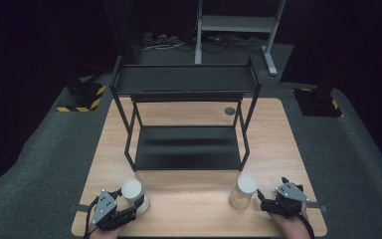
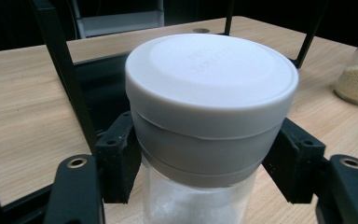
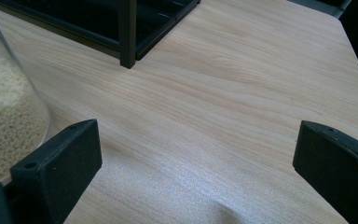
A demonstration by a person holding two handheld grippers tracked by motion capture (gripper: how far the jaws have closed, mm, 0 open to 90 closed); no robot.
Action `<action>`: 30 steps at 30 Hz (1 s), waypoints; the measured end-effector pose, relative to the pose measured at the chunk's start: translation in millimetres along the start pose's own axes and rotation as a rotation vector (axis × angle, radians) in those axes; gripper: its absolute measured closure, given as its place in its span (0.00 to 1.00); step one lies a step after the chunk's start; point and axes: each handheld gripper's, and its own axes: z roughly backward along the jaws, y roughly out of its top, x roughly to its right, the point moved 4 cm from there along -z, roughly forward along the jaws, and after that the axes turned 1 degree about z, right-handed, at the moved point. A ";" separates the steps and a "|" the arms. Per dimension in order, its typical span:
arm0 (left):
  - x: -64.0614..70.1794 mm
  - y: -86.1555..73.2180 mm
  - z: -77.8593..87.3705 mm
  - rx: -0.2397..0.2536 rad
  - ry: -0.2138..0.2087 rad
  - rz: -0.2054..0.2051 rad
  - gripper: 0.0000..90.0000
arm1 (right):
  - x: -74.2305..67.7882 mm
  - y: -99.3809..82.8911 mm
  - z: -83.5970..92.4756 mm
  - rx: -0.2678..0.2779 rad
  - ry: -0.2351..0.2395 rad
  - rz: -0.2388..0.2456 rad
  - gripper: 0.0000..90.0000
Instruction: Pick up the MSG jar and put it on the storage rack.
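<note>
Your left gripper (image 1: 125, 205) is clamped on the white-lidded jar (image 1: 134, 195) at the near-left of the table (image 1: 189, 196) — pads press the sides just below the lid (image 2: 211, 74). Its base is cut off in the left gripper view, and the white contents show only as a blur through the clear wall. The black two-tier rack (image 1: 186, 119) stands mid-table, metal frame with flat dark shelves; its far posts fade into the dark room. Light wood-grain top, grey carpet around, a grey stand (image 1: 238, 27) behind. The second jar (image 1: 242, 191), clear with beige grains and a white cap, stands upright near-right — the left jaw of the right gripper view cuts it off. Your right gripper (image 1: 264, 200) sits just beside it, jaws spread wide, nothing between them but bare wood.
</note>
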 end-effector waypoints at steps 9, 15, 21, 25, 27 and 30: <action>6.3 6.9 -2.6 0.013 -0.009 -0.023 0.39 | 1.0 0.3 -0.1 -0.002 0.002 -0.009 0.01; 17.6 20.0 -5.0 0.020 -0.020 -0.054 0.39 | 0.4 0.5 -0.3 -0.004 0.002 -0.001 0.01; 26.6 33.4 -9.8 0.041 -0.028 -0.060 0.39 | 0.4 0.4 -0.2 -0.003 0.002 -0.001 0.01; 29.9 39.7 -14.2 0.050 -0.035 -0.053 0.39 | 0.4 0.4 -0.2 -0.003 0.002 -0.001 0.01; 31.2 42.2 -16.3 0.054 -0.038 -0.055 0.39 | 0.5 0.3 -0.1 -0.002 0.002 -0.002 0.01; 32.8 45.6 -19.4 0.060 -0.043 -0.054 0.39 | 0.8 0.3 -0.1 -0.002 0.003 -0.004 0.01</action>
